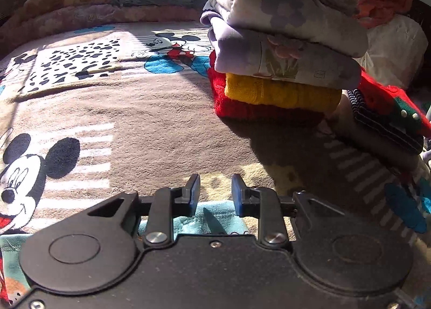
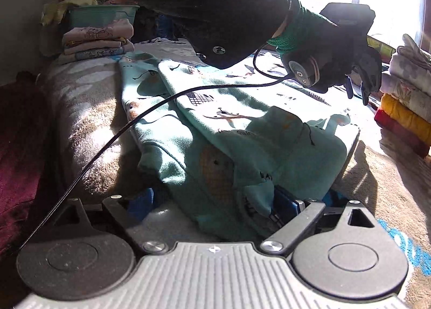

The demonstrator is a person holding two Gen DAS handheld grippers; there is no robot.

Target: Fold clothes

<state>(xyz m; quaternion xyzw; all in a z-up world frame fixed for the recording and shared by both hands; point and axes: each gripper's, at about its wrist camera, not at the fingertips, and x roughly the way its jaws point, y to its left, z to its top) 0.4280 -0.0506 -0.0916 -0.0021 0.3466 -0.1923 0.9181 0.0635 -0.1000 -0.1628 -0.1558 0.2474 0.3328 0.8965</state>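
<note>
A teal printed garment (image 2: pixel 223 131) lies spread on the bed, its near edge bunched up between my right gripper's (image 2: pixel 212 205) widely parted blue pads (image 2: pixel 285 206). That gripper is open, and the cloth drapes over the gap. A gloved hand holds my left gripper (image 2: pixel 357 96) above the garment's far side, near the clothes stack. In the left wrist view, my left gripper (image 1: pixel 215 190) is open with a narrow gap and nothing between its fingers. It hovers over a teal cloth edge (image 1: pixel 212 218) and the blanket.
A tall stack of folded clothes (image 1: pixel 282 61) stands at right on the cartoon-mouse blanket (image 1: pixel 134 109). A dark striped folded item (image 1: pixel 385 120) lies beside it. A smaller pink pile (image 2: pixel 97 42) and a teal basket (image 2: pixel 102 15) sit far left. A black cable (image 2: pixel 140 114) crosses the garment.
</note>
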